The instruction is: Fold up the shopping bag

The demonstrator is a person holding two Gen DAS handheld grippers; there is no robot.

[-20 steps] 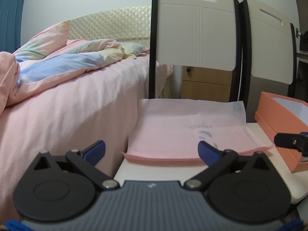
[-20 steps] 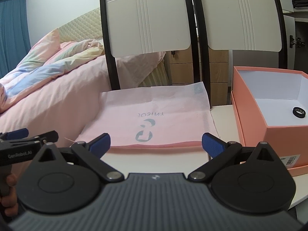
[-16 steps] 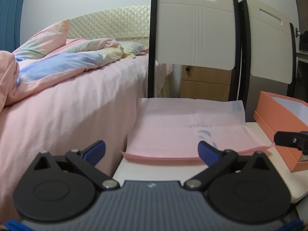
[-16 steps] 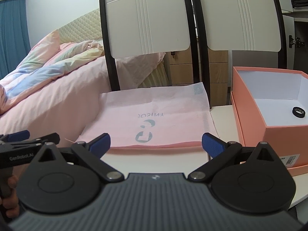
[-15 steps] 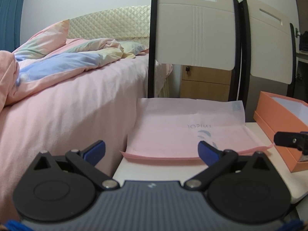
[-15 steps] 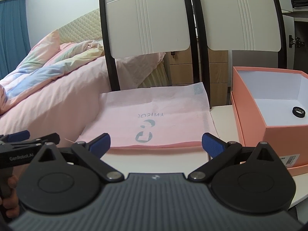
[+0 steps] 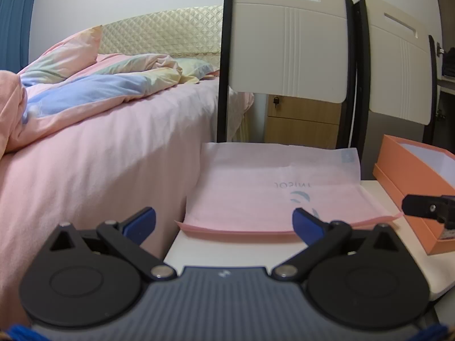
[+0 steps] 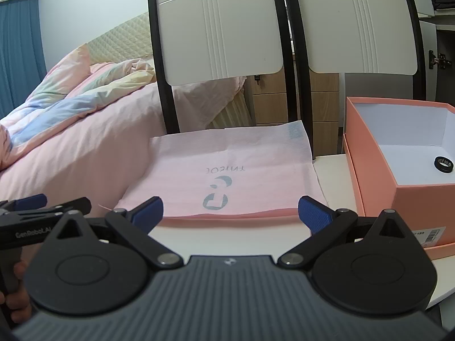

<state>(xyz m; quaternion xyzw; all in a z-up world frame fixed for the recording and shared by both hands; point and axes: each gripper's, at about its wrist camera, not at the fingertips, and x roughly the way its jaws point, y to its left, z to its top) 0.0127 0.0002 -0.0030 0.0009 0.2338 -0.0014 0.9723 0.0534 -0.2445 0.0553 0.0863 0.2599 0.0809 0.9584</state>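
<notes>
A pale pink shopping bag point(image 7: 273, 187) point(image 8: 227, 170) with a blue logo lies flat on a white table point(image 7: 227, 250) point(image 8: 227, 236), its far end hanging past the table's back edge. My left gripper point(image 7: 224, 223) stands open just short of the bag's near left corner, nothing between its blue pads. My right gripper point(image 8: 230, 213) is open too, in front of the bag's near edge, apart from it. The left gripper also shows at the left edge of the right wrist view, held by a hand point(image 8: 14, 298).
An open orange box point(image 8: 398, 176) point(image 7: 418, 182) holding a small black ring point(image 8: 443, 164) stands on the table right of the bag. Two white chair backs point(image 7: 287, 48) rise behind the table. A bed with pink bedding point(image 7: 99, 147) runs along the left.
</notes>
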